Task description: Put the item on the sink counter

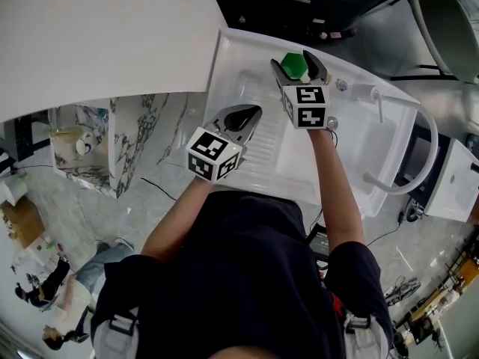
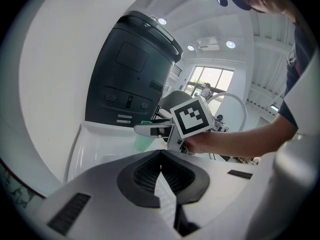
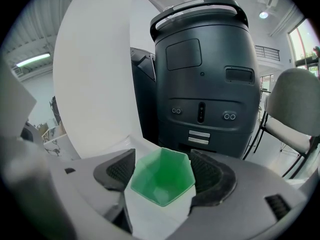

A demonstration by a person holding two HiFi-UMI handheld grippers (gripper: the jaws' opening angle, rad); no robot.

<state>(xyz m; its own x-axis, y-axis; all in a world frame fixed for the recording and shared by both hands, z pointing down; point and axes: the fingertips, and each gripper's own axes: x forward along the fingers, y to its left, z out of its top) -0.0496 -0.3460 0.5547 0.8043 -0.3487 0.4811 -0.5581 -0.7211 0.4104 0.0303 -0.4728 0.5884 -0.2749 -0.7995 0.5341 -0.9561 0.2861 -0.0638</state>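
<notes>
A green faceted cup (image 1: 294,66) (image 3: 162,178) sits between the jaws of my right gripper (image 1: 296,59) (image 3: 163,180), which is shut on it. I hold it over the far part of the white sink counter (image 1: 247,51); whether it touches the surface I cannot tell. My left gripper (image 1: 251,113) (image 2: 161,157) hovers nearer to me over the ribbed drainboard (image 1: 262,152), its jaws shut with nothing between them. In the left gripper view the right gripper (image 2: 150,130) and the cup (image 2: 143,141) show ahead.
A curved white faucet (image 1: 420,144) arches over the sink's right side. A dark machine (image 3: 202,79) (image 2: 127,79) stands just behind the sink. A large white curved surface (image 1: 105,36) lies to the left. A grey chair (image 3: 295,109) is at the right.
</notes>
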